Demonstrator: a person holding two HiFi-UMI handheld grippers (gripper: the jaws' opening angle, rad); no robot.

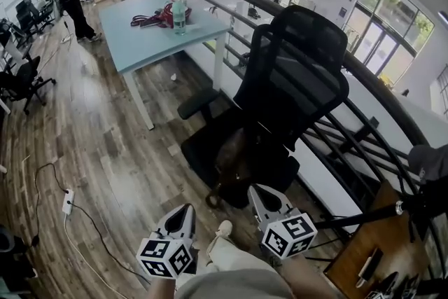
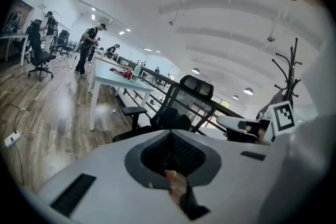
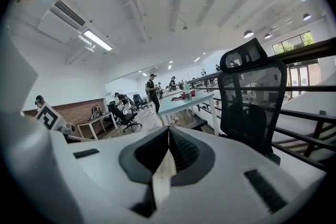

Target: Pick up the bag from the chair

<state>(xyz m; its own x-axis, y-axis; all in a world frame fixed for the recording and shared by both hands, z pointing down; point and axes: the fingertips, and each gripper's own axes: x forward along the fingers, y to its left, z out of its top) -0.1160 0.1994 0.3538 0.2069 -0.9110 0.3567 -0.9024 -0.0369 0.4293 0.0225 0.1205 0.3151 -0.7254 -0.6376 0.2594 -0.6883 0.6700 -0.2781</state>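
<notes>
A dark brown bag (image 1: 236, 159) lies on the seat of a black mesh-backed office chair (image 1: 302, 73). Both grippers hover low in the head view, just short of the seat's front edge and apart from the bag. My left gripper (image 1: 186, 212) sits to the left of the bag and my right gripper (image 1: 260, 194) is closer to it; both are shut with nothing held. In the left gripper view the shut jaws (image 2: 169, 136) point at the chair (image 2: 195, 89) with the bag (image 2: 172, 119) on it. In the right gripper view the shut gripper (image 3: 169, 134) has the chair (image 3: 247, 86) to its right.
A pale blue table (image 1: 150, 35) with a bottle (image 1: 179, 16) and red cords stands beyond the chair. A curved black railing (image 1: 364, 80) runs behind it. A power strip (image 1: 68, 202) and cable lie on the wooden floor at left. A wooden desk (image 1: 364, 241) is at bottom right. People stand far back.
</notes>
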